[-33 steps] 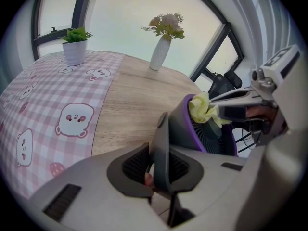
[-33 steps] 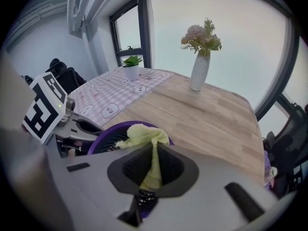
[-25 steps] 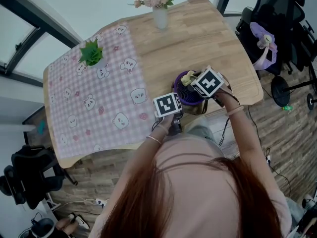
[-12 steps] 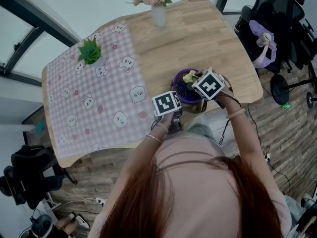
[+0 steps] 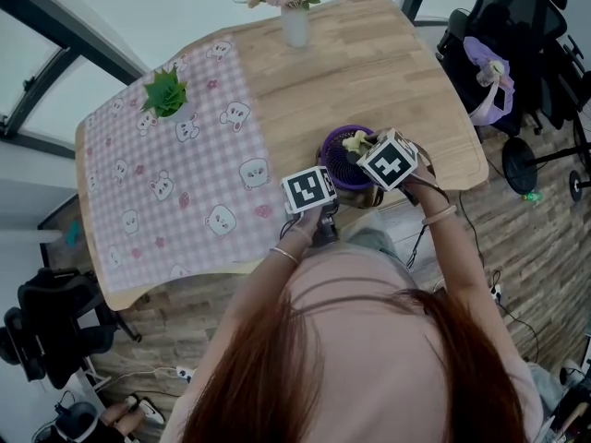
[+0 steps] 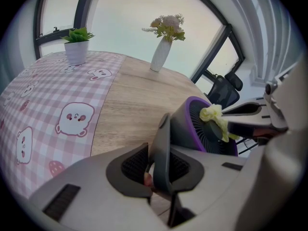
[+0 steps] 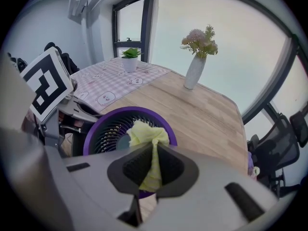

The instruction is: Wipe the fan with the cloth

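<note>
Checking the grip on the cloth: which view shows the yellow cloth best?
The right gripper view: the cloth is close up, pinched between the jaws of the right gripper and bunched against the fan. The left gripper view shows it smaller, side-on; the head view shows only a scrap.

a bright room that mixes home and office — most likely a workroom dressed up to look homely. a pale wooden table (image 5: 369, 72) with rounded corners sits in the middle. over its left half lies a pink checked tablecloth (image 5: 175, 201) printed with little bears, with a small potted plant (image 5: 166, 95) on it. a white vase of flowers (image 5: 294, 17) stands at the table's far edge. tall dark-framed windows (image 7: 231, 47) rise just beyond the table. a black office chair (image 5: 526, 26) stands off the table's right end and another black chair (image 5: 42, 326) near its left corner — both on a wood-pattern floor (image 5: 526, 257) with trailing cables (image 5: 138, 375).
</note>
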Available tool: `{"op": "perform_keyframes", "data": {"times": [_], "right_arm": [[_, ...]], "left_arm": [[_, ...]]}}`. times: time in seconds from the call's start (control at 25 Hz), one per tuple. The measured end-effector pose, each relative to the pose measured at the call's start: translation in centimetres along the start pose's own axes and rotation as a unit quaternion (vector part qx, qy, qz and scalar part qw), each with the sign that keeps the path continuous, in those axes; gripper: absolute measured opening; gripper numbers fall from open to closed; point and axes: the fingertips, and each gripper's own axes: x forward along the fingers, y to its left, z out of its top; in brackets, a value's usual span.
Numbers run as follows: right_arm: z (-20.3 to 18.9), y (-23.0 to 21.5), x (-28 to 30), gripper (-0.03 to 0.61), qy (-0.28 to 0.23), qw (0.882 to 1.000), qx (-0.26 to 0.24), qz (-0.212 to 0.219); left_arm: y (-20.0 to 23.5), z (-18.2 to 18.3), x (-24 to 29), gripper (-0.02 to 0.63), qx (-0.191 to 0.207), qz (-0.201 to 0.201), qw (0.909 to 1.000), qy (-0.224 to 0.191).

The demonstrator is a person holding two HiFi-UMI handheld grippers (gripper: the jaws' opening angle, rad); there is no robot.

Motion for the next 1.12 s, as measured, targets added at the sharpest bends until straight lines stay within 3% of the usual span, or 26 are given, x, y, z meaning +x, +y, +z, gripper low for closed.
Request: {"op": "perform_keyframes", "data": {"times": [1.12], "right_arm": [[-2.3,1.2,-1.4,0.025,0.025,0.999,-0.001,-0.027]], "left_arm": [[-0.2,0.0,-0.1,0.075,0.005,0.006,1.0000,-0.004]]}}
